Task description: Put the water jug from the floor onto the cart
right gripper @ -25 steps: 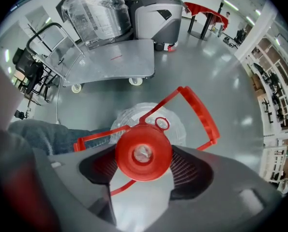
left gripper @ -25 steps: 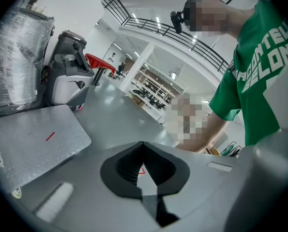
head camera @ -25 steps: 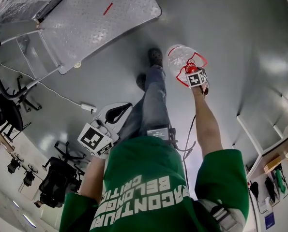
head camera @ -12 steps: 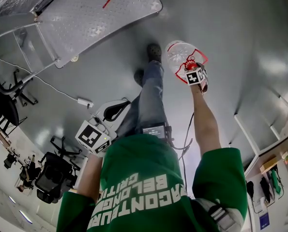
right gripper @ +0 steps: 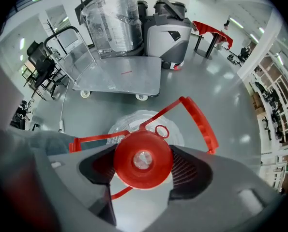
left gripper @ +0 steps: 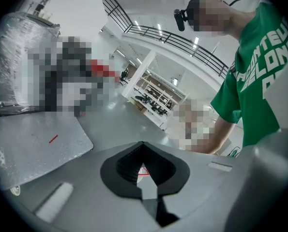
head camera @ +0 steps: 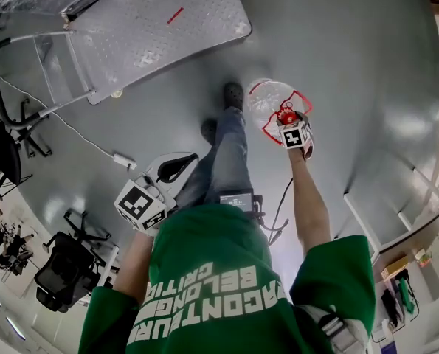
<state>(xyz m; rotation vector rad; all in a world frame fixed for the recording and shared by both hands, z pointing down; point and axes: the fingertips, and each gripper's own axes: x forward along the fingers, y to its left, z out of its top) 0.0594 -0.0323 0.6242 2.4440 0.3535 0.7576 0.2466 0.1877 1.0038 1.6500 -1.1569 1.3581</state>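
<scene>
Right gripper view: jug (right gripper: 143, 159) in claw (right gripper: 144, 174)

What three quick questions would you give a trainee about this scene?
1. True or false: the right gripper is clamped on the red cap of the water jug.
2. The left gripper holds: A) nothing, B) the jug, C) a cable.
3. Fill in: the jug's carry handle is coloured ___.
Key: 1 true; 2 A; 3 red.
</scene>
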